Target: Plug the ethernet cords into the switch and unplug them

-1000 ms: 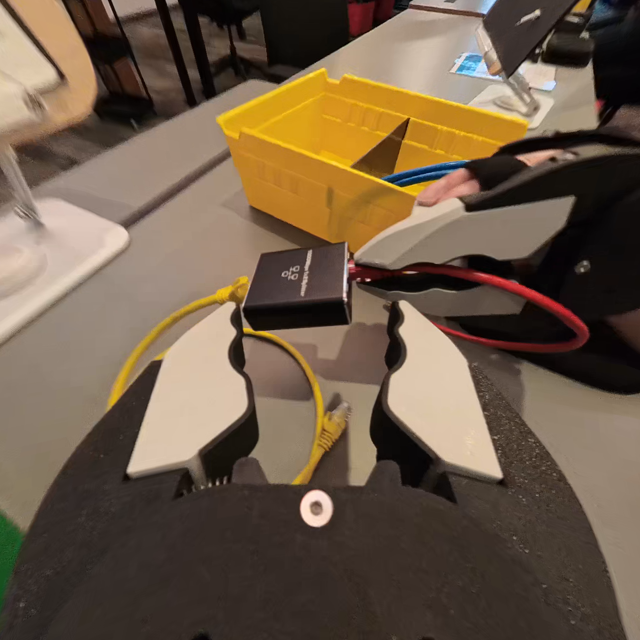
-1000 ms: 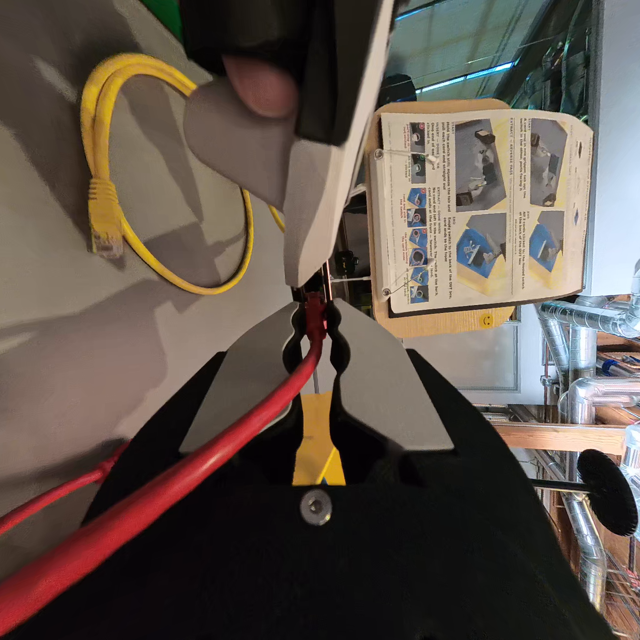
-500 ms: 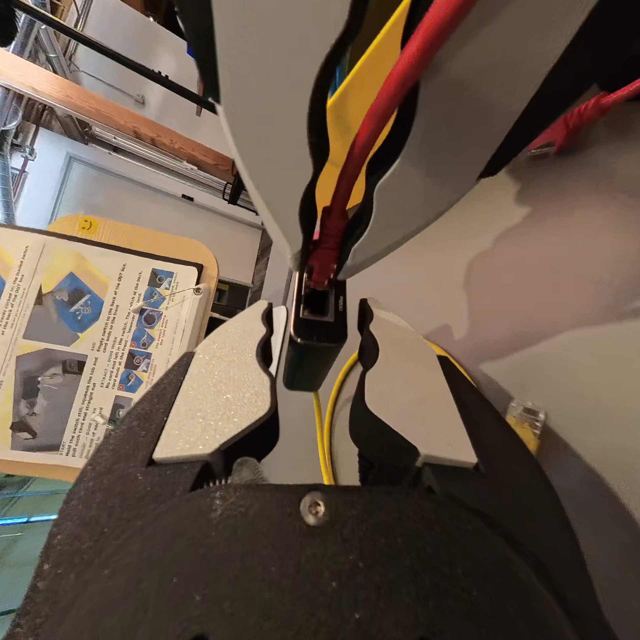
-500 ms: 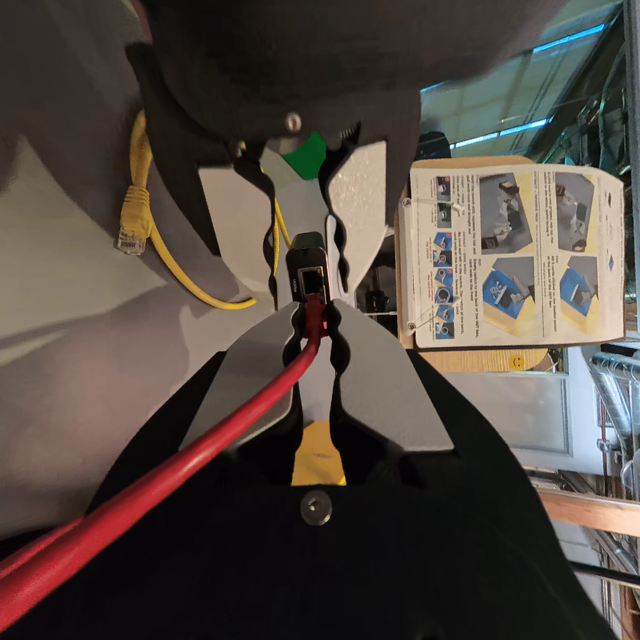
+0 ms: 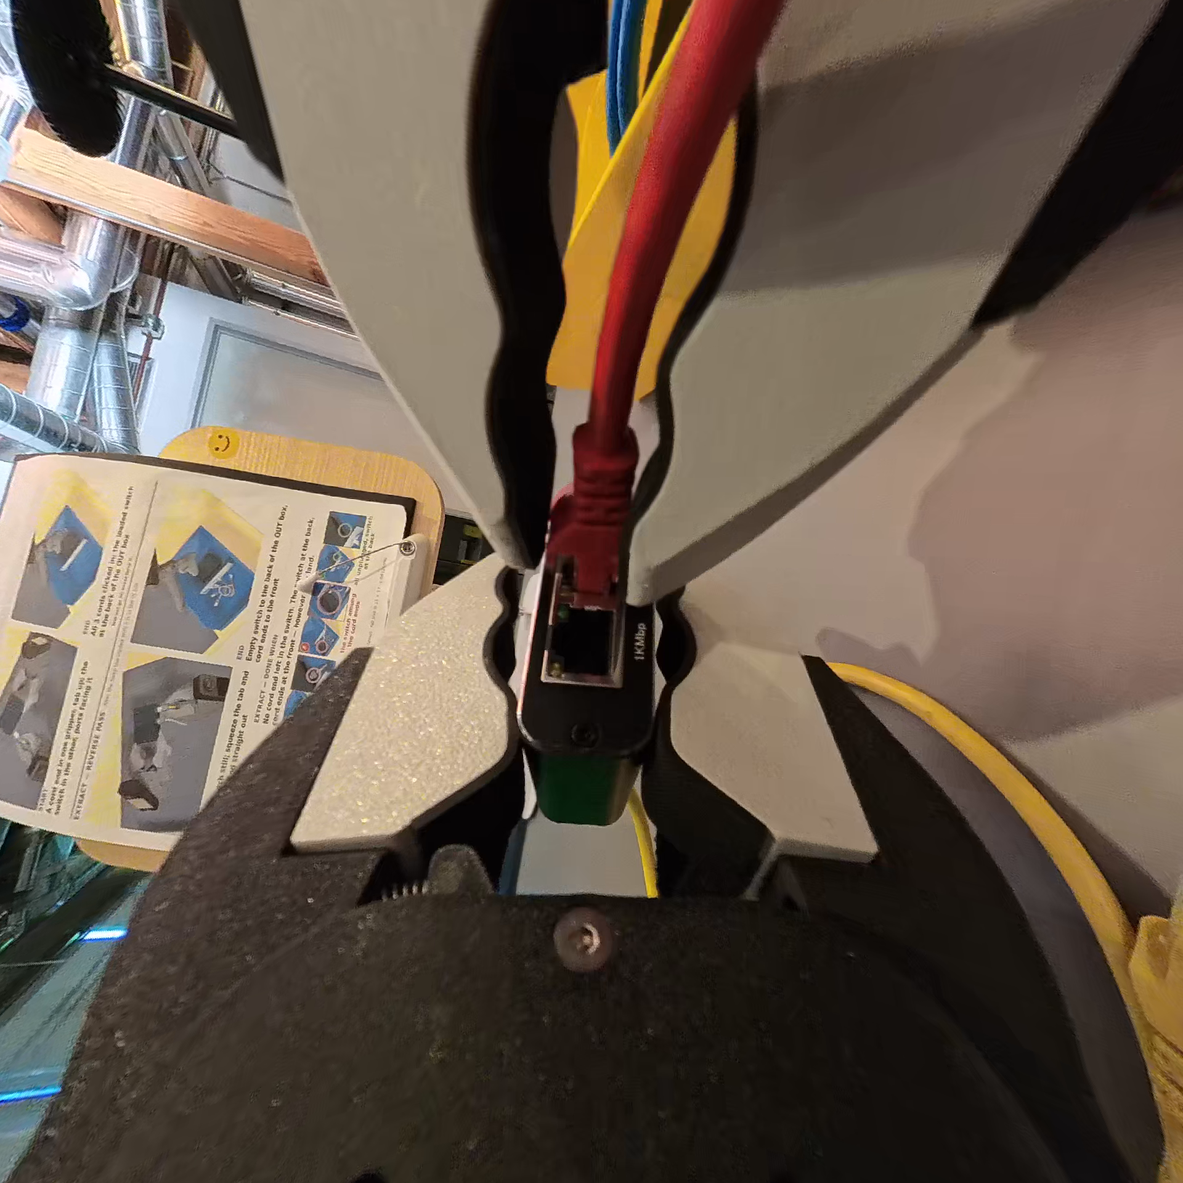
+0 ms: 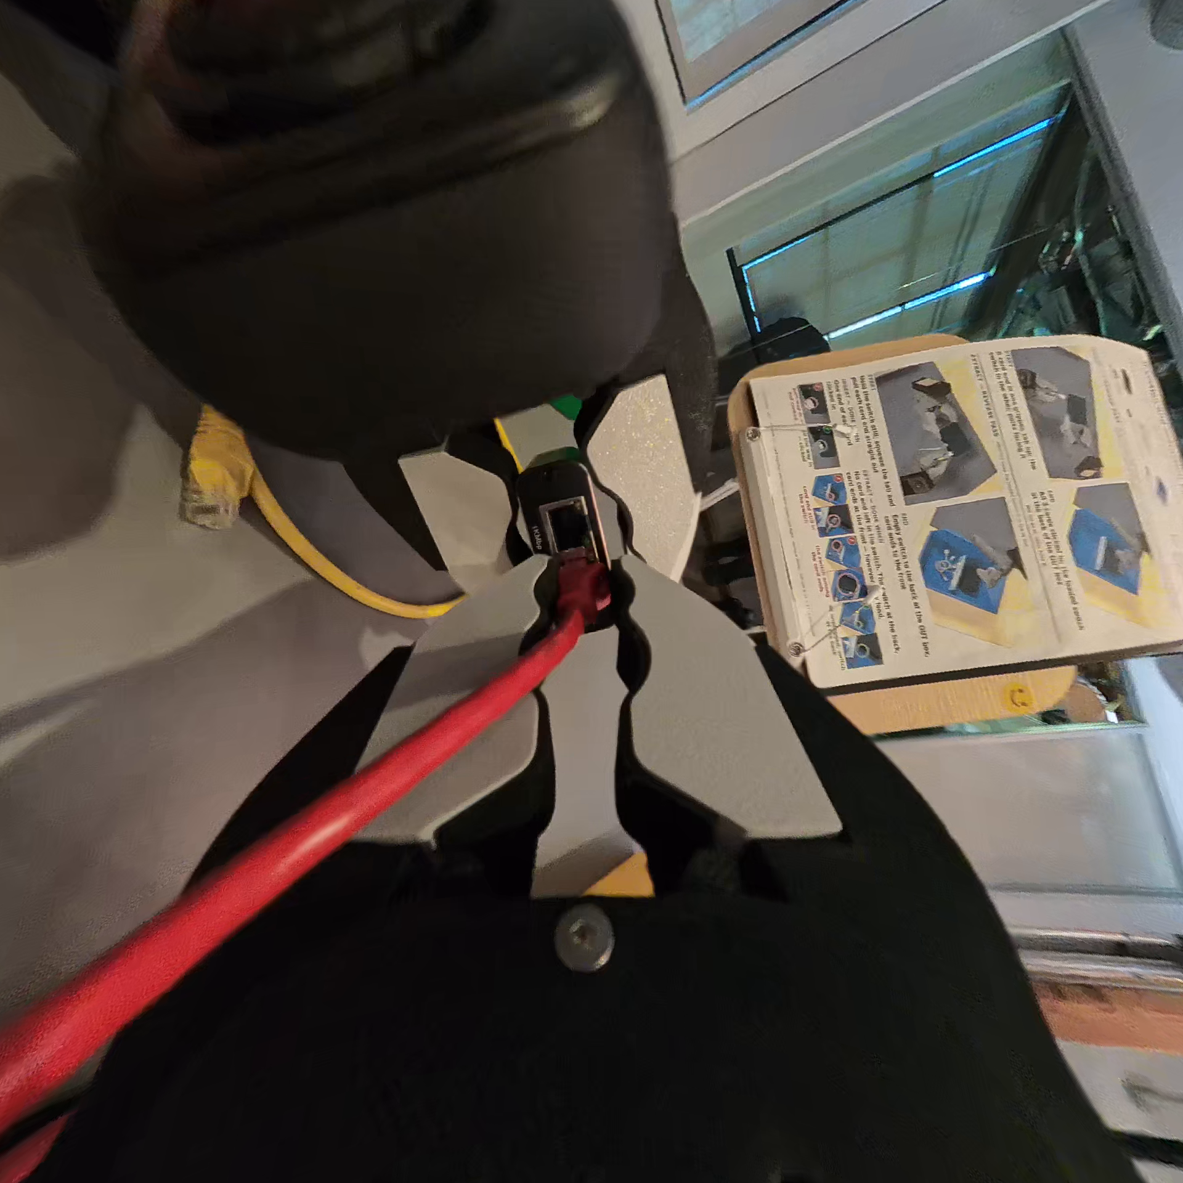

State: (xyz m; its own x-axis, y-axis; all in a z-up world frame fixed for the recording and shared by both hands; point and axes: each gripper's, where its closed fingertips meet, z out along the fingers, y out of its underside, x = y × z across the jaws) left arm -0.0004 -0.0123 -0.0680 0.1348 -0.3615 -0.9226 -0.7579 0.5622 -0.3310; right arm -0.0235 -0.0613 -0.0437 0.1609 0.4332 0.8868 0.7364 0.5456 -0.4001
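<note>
My left gripper is shut on the black switch, with a pad against each side; both are off the table. My right gripper is shut on the red cord's plug, whose tip sits in one port of the switch. The port beside it is empty. In the left wrist view the right gripper comes down from the top with the red cord running between its fingers. The left gripper faces mine in the right wrist view. A yellow cord lies loose on the grey table.
The yellow cord's free plug lies on the table at the left. A yellow bin with blue cords shows behind the right gripper. An instruction sheet on a wooden board stands beyond the table edge. The gap from one gripper's tips to the other's is roughly 5 cm.
My left gripper was open in front of the switch, then closed on its sides. Both grippers turned and drew close together. The red plug stays in the right gripper at the port.
</note>
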